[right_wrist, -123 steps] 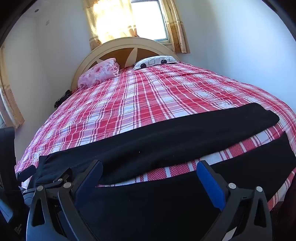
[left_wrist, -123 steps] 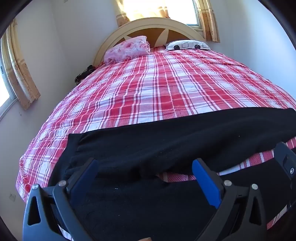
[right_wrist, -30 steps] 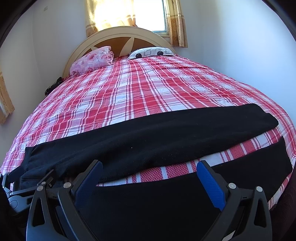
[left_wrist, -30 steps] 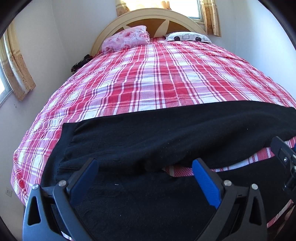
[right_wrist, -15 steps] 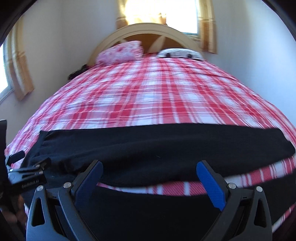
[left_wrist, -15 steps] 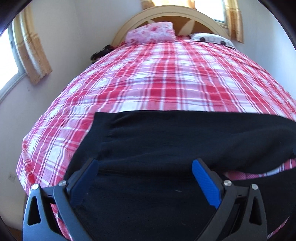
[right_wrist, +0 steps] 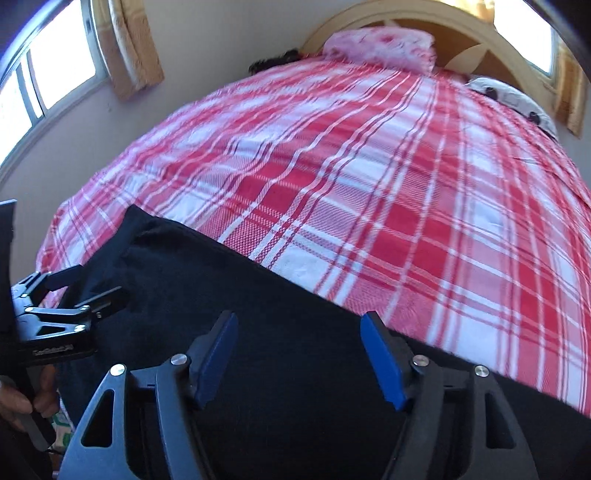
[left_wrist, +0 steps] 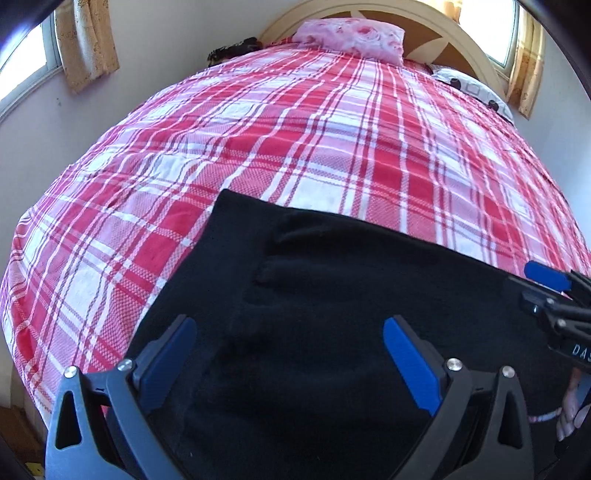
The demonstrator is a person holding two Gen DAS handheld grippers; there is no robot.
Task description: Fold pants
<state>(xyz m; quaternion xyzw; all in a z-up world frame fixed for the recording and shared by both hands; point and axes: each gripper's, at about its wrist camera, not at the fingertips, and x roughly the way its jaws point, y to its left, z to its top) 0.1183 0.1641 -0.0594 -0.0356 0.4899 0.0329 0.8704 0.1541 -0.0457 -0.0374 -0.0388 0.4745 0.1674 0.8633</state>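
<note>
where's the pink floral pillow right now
The pink floral pillow lies at the far end of the plaid bed, against the wooden headboard, left of the white patterned pillow in both wrist views.

Left wrist camera sat low at the foot end of the bed, close over the black pants (left_wrist: 332, 314), tilted steeply down and facing toward the headboard (left_wrist: 424, 22). Its own fingers framed the lower edge; the right gripper (left_wrist: 554, 295) intruded at the right margin.

Right wrist camera was likewise near the cloth, rolled, facing the same way; the left gripper (right_wrist: 74, 295) and a hand (right_wrist: 26, 398) showed at its left margin.

Both views shared the plaid bedspread (left_wrist: 295, 147), pink pillow (left_wrist: 351, 37), patterned pillow (right_wrist: 513, 98), headboard, and a curtained window (right_wrist: 48, 77) on the left wall.
</note>
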